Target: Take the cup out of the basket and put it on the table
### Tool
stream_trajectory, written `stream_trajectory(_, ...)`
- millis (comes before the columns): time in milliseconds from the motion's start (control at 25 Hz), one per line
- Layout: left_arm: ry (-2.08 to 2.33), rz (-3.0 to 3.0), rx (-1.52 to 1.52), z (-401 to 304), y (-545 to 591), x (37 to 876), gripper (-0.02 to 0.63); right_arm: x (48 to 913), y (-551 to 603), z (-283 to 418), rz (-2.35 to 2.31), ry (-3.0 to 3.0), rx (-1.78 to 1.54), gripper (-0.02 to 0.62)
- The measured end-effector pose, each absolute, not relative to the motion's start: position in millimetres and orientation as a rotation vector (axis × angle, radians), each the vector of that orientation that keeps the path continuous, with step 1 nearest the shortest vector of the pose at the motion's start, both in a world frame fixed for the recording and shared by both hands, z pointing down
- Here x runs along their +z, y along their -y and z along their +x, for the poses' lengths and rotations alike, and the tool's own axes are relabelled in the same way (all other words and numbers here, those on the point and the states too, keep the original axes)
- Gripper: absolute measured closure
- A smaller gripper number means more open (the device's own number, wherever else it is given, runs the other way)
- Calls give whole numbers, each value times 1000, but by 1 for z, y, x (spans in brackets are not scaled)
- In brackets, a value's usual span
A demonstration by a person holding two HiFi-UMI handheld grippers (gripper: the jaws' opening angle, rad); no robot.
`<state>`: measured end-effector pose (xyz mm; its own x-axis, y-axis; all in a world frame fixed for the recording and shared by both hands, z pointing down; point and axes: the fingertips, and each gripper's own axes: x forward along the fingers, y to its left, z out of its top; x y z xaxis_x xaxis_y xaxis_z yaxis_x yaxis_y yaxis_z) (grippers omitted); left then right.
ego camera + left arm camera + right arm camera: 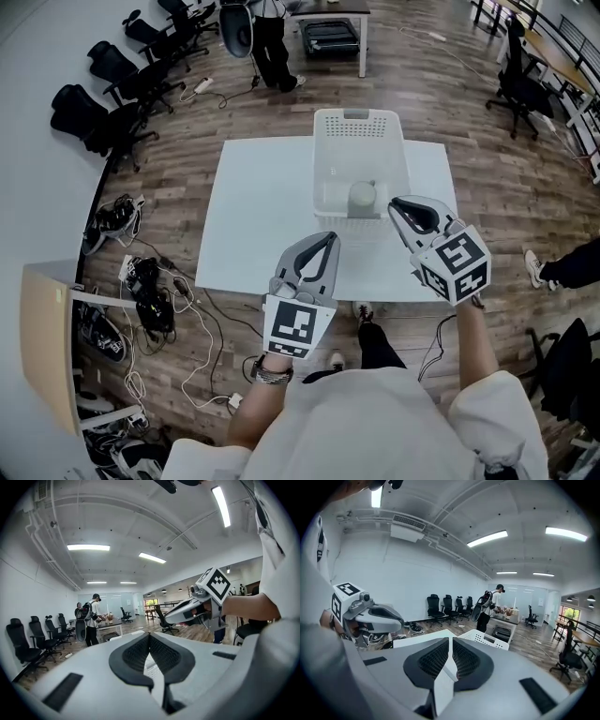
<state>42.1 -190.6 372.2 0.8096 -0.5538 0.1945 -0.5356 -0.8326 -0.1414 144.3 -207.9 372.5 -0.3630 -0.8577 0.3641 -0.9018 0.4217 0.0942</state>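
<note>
A white slatted basket (356, 114) stands on the white table (262, 206), right of its middle. A pale cup (362, 196) sits inside it, close to the near wall. My left gripper (330, 238) hovers over the table's near edge, just left of the basket, shut and holding nothing. My right gripper (395, 203) is raised at the basket's near right corner, also shut and empty. In the left gripper view the pads meet at the tips (149, 635), and the right gripper (187, 609) shows beyond. The right gripper view shows its own closed tips (450, 639), the basket rim (487, 640) and the left gripper (375, 616).
Black office chairs (103, 112) line the left wall. Cables and gear (150, 291) lie on the wood floor left of the table. A person (272, 47) stands beyond the table near a desk (328, 19). A wooden shelf (47, 328) is at the near left.
</note>
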Motion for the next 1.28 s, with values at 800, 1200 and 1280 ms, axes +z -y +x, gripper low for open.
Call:
stream_trajectory(800,-1078,-2911,-510,90,292,402,603,504,351,169,943,2220,226,532)
stream_trajectory(1200,-1137,-2935,-567,94,314,418,603,565,367,163,638,2111,273,518)
stream_trajectory(1280,-1149,-2942,-573,95,318,420,603,572,371,161,584,2088,270,517)
